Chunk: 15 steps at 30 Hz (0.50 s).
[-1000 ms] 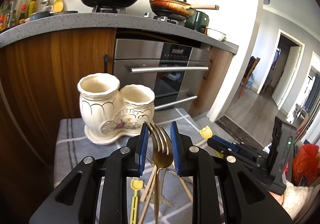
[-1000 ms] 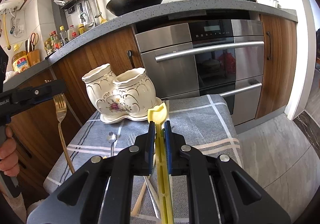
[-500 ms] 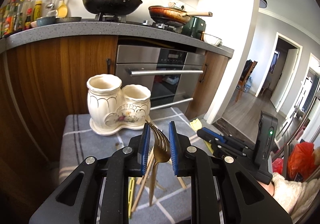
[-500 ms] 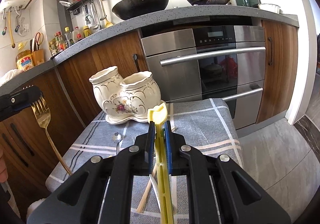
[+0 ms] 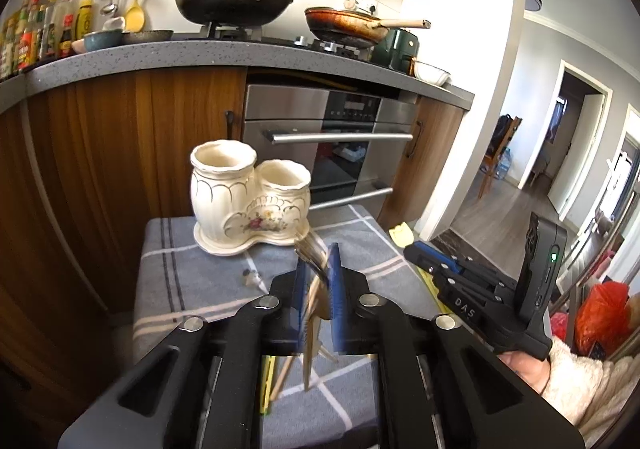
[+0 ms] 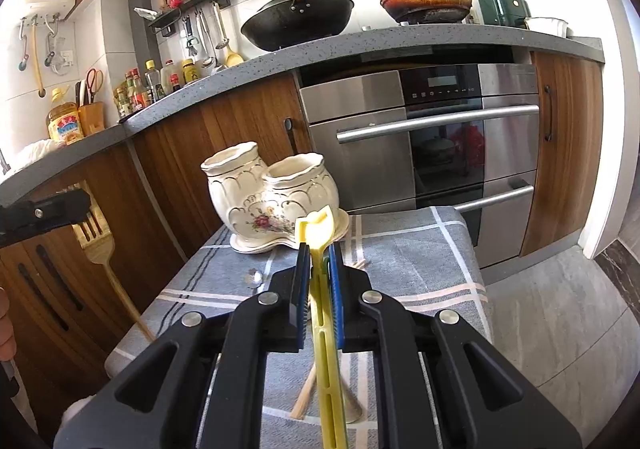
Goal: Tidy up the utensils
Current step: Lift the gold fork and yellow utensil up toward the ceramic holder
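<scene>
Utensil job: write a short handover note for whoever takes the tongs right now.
Left tongs: jaws have just been closing, now shut on the gold fork, held in the air.
Right tongs: shut on the yellow utensil.
Ceramic holder stands on the grey checked cloth; both cups look empty.
Left: drop both in, then the chopsticks and small spoon lying on the cloth.

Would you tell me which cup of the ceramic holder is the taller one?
The left cup of the ceramic holder; its rim stands above the right cup.
</scene>
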Each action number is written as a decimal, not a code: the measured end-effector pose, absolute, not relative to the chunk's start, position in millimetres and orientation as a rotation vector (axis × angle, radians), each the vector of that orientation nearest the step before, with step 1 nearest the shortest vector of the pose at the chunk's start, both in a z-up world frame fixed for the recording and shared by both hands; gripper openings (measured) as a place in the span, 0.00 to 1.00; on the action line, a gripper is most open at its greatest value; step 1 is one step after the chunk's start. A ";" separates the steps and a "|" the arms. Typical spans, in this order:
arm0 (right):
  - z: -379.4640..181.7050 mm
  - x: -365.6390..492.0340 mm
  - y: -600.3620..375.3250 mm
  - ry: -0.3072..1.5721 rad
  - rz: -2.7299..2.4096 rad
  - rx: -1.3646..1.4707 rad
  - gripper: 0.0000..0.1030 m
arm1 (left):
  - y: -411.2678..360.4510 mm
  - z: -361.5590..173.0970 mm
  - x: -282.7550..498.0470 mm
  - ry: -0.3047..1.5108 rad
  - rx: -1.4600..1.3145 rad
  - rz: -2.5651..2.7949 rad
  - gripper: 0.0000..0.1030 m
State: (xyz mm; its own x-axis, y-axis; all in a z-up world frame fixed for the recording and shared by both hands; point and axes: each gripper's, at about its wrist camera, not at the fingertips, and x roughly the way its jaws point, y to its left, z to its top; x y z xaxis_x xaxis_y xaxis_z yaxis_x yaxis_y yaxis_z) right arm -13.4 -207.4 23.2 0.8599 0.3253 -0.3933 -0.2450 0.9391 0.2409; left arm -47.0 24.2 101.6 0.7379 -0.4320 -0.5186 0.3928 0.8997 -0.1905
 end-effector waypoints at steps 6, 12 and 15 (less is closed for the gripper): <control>27.0 -19.5 -199.8 0.440 0.333 0.187 0.09 | 27.4 101.2 -53.3 0.577 -0.060 -0.444 0.09; 45.9 -15.2 -196.8 0.420 0.390 0.222 0.09 | 27.2 108.7 -51.5 0.568 -0.057 -0.457 0.03; 59.4 -1.9 -195.5 0.401 0.403 0.239 0.09 | 31.3 115.6 -46.4 0.557 -0.063 -0.458 0.02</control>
